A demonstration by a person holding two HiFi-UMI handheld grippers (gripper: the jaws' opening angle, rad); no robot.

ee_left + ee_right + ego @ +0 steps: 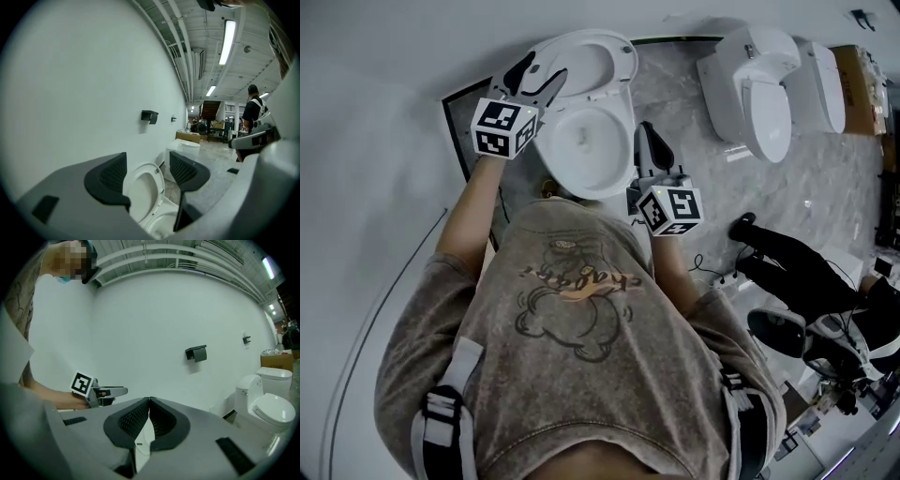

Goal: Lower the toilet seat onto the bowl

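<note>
A white toilet stands against the wall, its seat (598, 56) raised above the open bowl (586, 145). My left gripper (546, 82) is at the seat's left side, open. In the left gripper view the upright seat ring (140, 190) shows in the gap between the left gripper's (148, 172) spread jaws, and the pads do not touch it. My right gripper (647, 133) hangs by the bowl's right rim, shut with nothing in it. In the right gripper view, the right gripper's (149, 402) pads meet at the tips, and the left gripper (111, 391) shows beyond them.
More white toilets (759, 89) stand in a row to the right on the marble floor. A black paper holder (149, 116) hangs on the white wall. A person in black (797, 267) is at the right with gear around them.
</note>
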